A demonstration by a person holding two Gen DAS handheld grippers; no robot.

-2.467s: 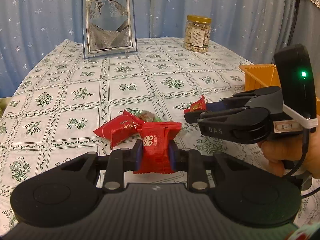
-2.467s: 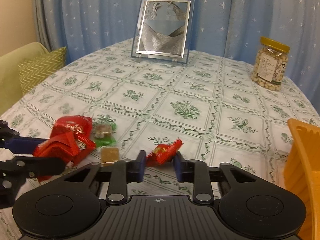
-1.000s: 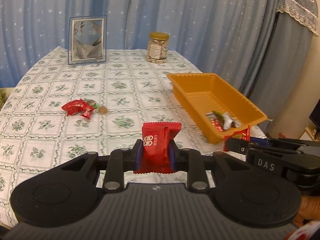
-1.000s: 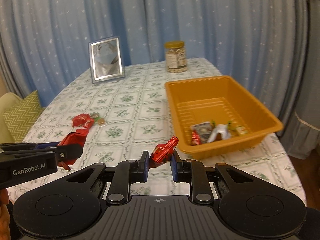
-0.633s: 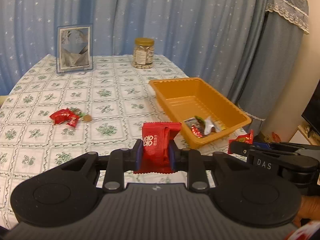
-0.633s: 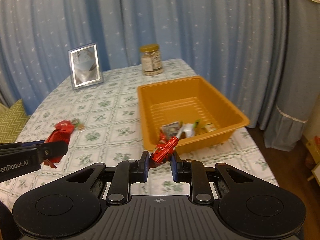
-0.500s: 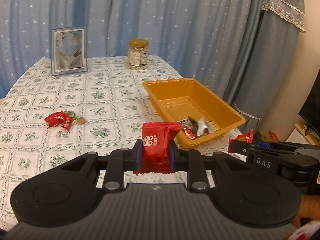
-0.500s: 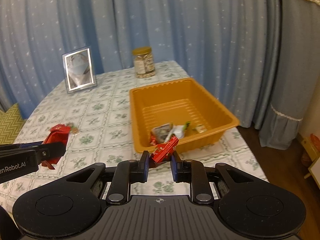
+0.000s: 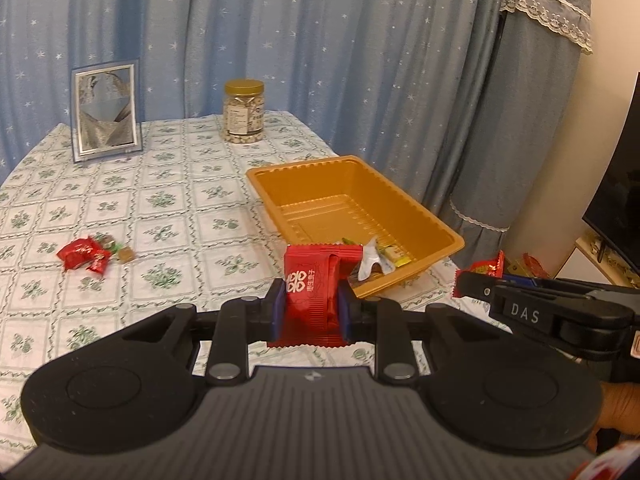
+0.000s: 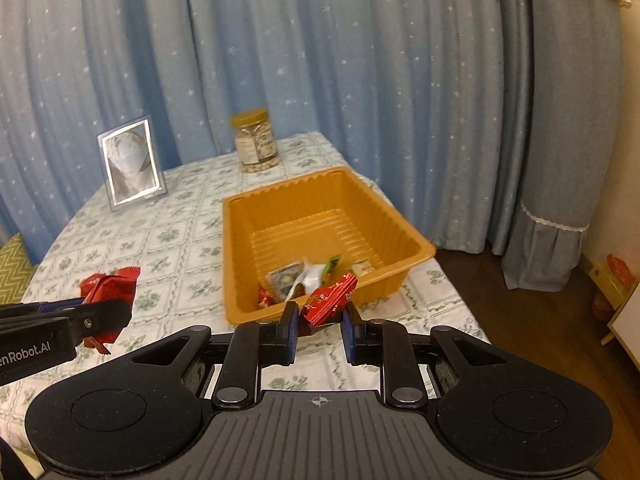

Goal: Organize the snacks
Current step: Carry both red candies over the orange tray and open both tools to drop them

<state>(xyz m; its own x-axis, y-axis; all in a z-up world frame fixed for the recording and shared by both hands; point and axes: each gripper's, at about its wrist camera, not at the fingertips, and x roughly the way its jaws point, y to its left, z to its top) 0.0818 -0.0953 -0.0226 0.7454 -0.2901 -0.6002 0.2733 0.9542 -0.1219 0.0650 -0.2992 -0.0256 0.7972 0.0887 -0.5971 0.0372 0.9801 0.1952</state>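
My left gripper [image 9: 311, 308] is shut on a red snack packet [image 9: 314, 292] with white characters, held above the table in front of the orange tray [image 9: 420, 212]. My right gripper [image 10: 319, 326] is shut on a small red candy [image 10: 330, 300], held just before the tray's near wall [image 10: 240, 280]. The tray holds several wrapped snacks [image 10: 304, 274] at its near end. Red candies [image 9: 82, 254] and a small brown sweet [image 9: 126, 254] lie loose on the tablecloth at the left. Each gripper shows in the other's view, the left one [image 10: 128, 312] and the right one [image 9: 460, 282].
A jar of nuts [image 9: 243, 111] and a picture frame [image 9: 106, 116] stand at the far end of the table [image 9: 180, 184]. Blue curtains hang behind. The table's right edge drops to a wooden floor [image 10: 540, 320].
Both grippers lifted off the table with their snacks and pulled back and to the right, so the orange tray came into full view ahead of them.
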